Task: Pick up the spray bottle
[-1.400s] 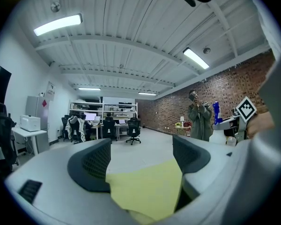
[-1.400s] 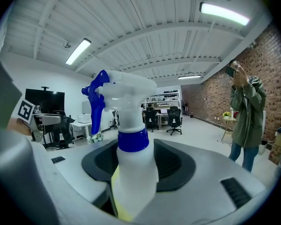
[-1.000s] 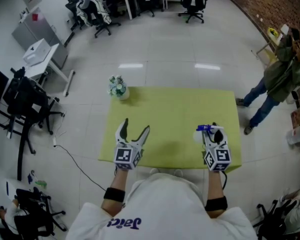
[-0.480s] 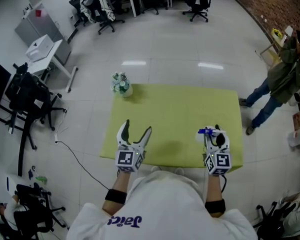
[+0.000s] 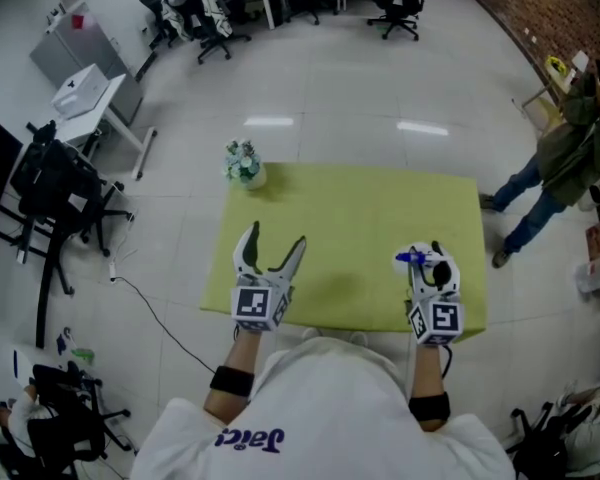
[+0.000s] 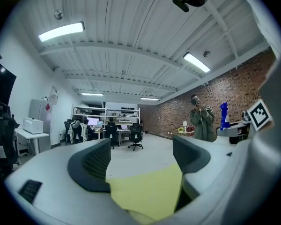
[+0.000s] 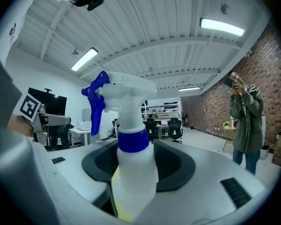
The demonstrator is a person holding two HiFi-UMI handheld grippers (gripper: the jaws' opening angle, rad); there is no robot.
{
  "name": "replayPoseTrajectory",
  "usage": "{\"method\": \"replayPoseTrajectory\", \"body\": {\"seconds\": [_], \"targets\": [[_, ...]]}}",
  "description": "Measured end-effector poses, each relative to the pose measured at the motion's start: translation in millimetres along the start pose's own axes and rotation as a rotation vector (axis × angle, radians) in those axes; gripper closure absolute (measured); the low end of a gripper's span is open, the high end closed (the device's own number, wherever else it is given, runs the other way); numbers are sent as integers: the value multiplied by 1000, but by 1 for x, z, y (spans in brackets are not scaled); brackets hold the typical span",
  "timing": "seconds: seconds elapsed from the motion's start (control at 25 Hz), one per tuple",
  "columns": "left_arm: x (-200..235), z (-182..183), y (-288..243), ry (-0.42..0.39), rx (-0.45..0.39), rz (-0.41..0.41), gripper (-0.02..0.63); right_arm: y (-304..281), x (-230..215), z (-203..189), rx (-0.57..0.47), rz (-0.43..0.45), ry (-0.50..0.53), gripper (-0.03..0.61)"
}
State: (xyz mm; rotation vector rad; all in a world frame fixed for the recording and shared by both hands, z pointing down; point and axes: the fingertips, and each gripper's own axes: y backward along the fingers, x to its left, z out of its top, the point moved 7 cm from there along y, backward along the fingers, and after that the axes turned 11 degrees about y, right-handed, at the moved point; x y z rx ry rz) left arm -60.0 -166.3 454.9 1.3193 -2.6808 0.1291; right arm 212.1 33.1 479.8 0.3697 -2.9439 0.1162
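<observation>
In the head view, your right claw (image 5: 427, 264) holds the spray bottle (image 5: 412, 260) upright at the yellow surface's (image 5: 360, 218) near right corner.

In the left gripper view, your left claw (image 6: 140, 158) stands spread and empty, out of the way.

In the right gripper view, the pads (image 7: 173, 165) clamp the bottle's body low, probably for a steady lift.

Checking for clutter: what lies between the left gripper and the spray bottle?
Nothing. In the head view only bare yellow-green table shows between the left gripper and the spray bottle, which the right gripper grips.
</observation>
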Motion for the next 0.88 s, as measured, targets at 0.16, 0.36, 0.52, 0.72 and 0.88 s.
{"method": "replayPoseTrajectory", "body": {"seconds": [0.16,0.36,0.52,0.72,0.88], "targets": [[5,-1,-2,3,2,31,187,-1,-6,1,-10,9,-9,368],[10,-4,3,3,3,56,187,4,-11,9,-11,2,-6,368],[10,-7,8,5,10,64,187,6,-11,11,-21,13,-16,370],[10,-6,8,8,5,76,187,4,-12,14,-32,19,-9,370],[13,-6,9,-3,10,81,187,4,-12,15,-32,16,-9,370]]}}
